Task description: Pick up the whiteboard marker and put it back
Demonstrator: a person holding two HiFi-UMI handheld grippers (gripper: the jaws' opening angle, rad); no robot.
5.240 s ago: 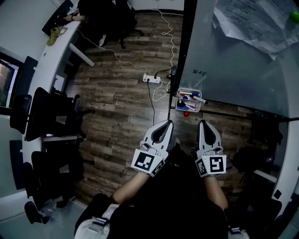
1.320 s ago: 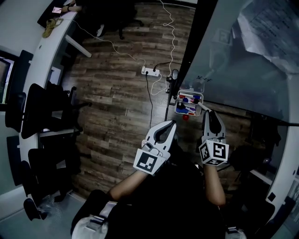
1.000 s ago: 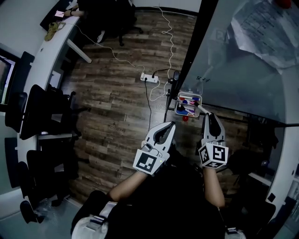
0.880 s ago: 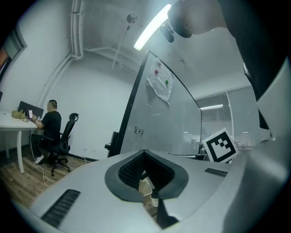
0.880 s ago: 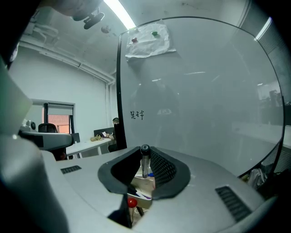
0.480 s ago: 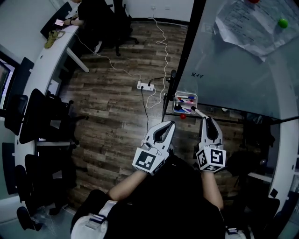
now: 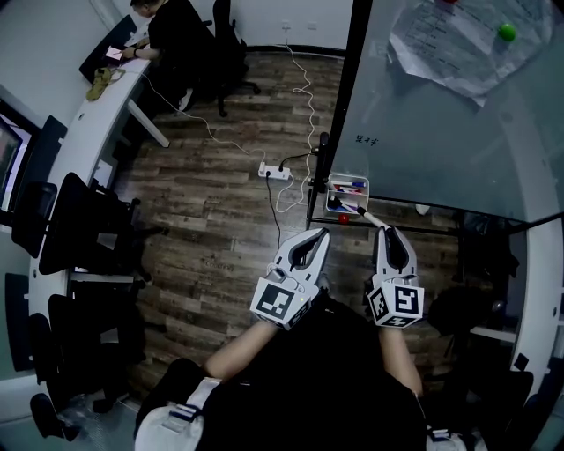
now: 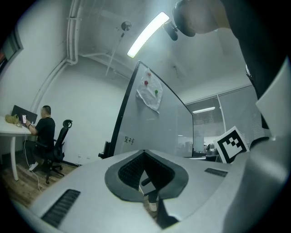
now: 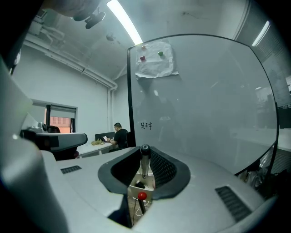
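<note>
— The right gripper (image 7: 386, 232) pinches the whiteboard marker (image 7: 369, 217). Where does the marker lie?
— Just short of the marker basket (image 7: 330, 197), with its long axis aimed at it. The left gripper (image 7: 315, 235), pressed together and empty, sits farther from the basket.

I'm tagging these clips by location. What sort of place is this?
Most likely an office. A large whiteboard with a marker tray stands on a wood floor, a long white desk runs along the wall with a person seated at it, and black office chairs stand beside it.
</note>
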